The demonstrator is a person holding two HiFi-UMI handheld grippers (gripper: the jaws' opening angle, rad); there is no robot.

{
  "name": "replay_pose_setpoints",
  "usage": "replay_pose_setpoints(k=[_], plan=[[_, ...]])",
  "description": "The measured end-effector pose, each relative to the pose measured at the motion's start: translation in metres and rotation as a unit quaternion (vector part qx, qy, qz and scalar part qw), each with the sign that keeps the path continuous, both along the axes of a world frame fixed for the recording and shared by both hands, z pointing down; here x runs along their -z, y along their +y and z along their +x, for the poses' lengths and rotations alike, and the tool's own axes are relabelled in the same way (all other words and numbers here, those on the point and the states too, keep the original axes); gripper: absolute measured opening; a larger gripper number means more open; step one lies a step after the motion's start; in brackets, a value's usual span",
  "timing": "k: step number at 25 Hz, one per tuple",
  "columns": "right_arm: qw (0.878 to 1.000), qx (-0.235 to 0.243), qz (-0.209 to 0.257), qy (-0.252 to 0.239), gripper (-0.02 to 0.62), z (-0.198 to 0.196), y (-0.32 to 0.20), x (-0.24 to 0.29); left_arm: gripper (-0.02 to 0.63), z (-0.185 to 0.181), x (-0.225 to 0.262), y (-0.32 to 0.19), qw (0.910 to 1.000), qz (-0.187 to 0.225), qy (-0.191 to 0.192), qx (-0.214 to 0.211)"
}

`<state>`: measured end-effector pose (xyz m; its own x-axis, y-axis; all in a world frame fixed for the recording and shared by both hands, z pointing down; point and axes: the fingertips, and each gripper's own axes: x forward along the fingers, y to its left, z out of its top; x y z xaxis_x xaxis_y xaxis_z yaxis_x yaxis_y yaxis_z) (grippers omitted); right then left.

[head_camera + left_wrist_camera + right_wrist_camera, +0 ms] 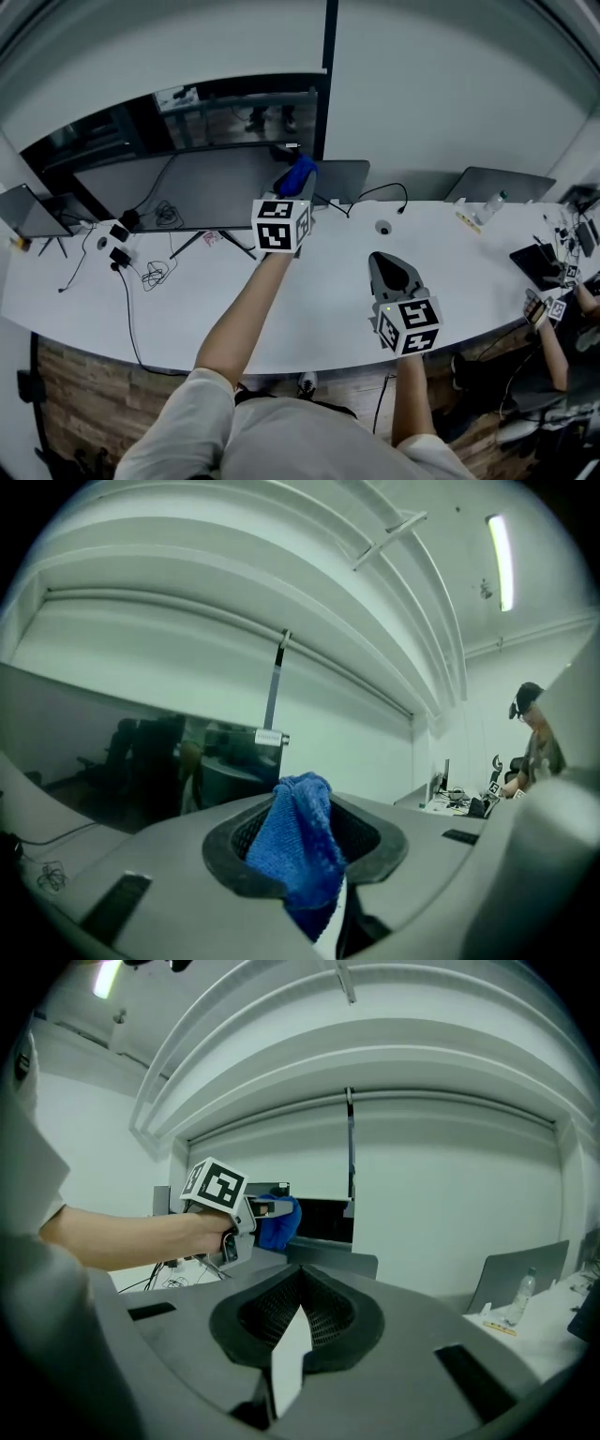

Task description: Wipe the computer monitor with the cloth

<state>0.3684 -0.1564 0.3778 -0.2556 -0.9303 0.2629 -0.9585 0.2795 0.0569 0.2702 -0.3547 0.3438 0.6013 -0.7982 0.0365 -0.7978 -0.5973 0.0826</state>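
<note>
Far L of the white worktop (309, 309): small screen on a stand (26, 211), then adapters & loose black cables (141, 267).

Behind them the monitor (202, 187): big, dark, glossy, upright on splayed legs at the worktop's back edge, room reflected in it.

L arm stretched fwd. The left tongs (294, 190) are raised at the monitor's upper R corner, clamped on the blue cloth (298, 173). L gripper view: cloth bunched betw. the pads, one fold sticking up past the tips, the rest hanging below. Cloth sits at the screen's R edge, prob. touching, but contact isn't clear from any view.

Just R of the cloth: grey laptop (345, 178), lid raised, w/ a black lead (380, 192) looping off it. Small round item (382, 227) on the worktop nearby.

The right tongs (392, 267) are lower & nearer the body, over mid-worktop, well apart from the monitor. Tips together, nothing betw. them.

Further R: second grey laptop (502, 183), clear bottle (490, 206) in front of it.

Far R edge: another person (555, 347), hands on marker cubes, dark gear around.
</note>
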Motion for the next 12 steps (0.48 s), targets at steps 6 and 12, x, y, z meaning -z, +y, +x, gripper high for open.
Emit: replay_pose_setpoints(k=[6,12], plan=[[0.999,-0.017,0.034,0.006,0.014,-0.016,0.002,0.027,0.127,-0.007,0.062,0.017,0.9967,0.072,-0.028,-0.027],[0.998,-0.003,0.053,0.024,0.014,-0.044,-0.007,0.05,0.127,-0.05,0.101,0.035,0.9941,0.1,-0.008,-0.041]])
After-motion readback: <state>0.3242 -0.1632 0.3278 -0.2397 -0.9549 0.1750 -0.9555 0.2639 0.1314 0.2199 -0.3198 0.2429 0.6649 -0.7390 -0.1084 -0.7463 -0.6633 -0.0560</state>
